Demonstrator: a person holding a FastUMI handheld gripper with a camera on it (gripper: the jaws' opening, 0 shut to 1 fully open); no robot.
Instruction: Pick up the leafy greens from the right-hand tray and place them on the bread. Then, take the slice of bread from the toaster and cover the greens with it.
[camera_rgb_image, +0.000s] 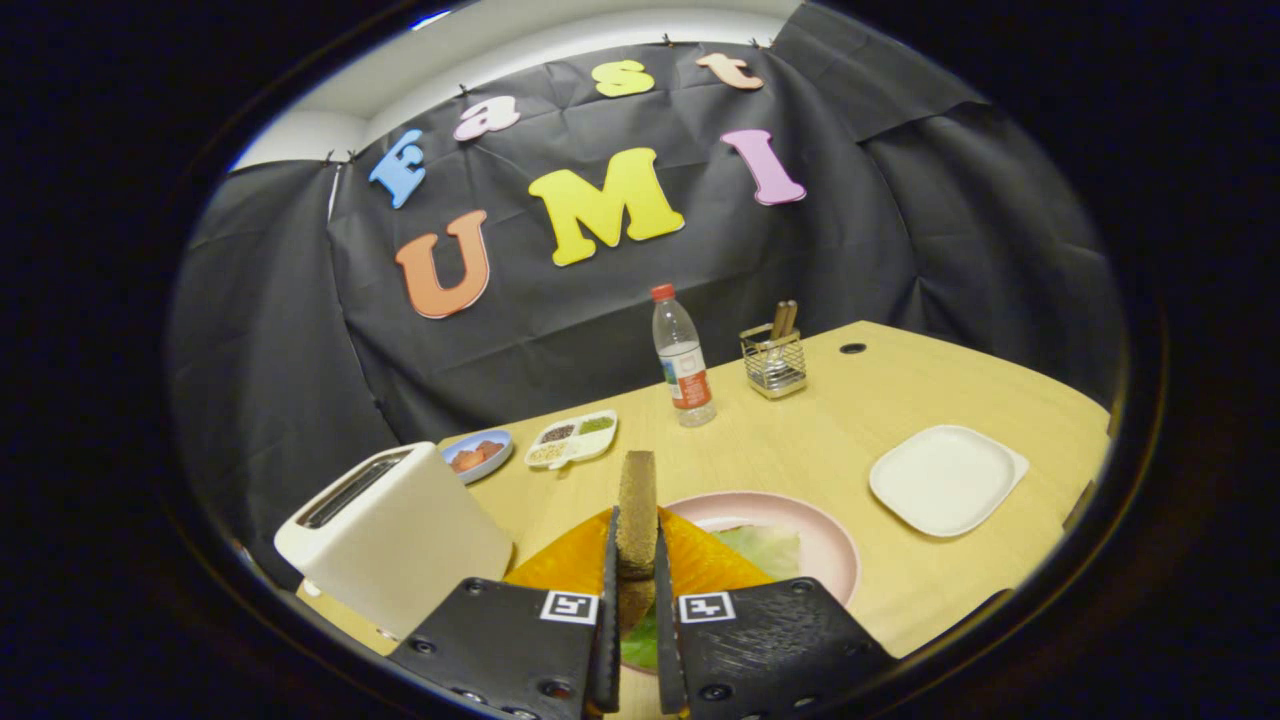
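Two fingers of the gripper are clamped on the slice of bread, held upright on edge between them, with the white toaster at about nine o'clock and the pink plate directly beneath and ahead, where the orange bread carries the leafy greens. To finish well, I judge the slice should be tipped flat, centred over the greens and lowered before letting go, lest it fall edgewise. Farther off, the bottle at one o'clock bears a label too small to read, and the square white tray at three o'clock shows no writing.
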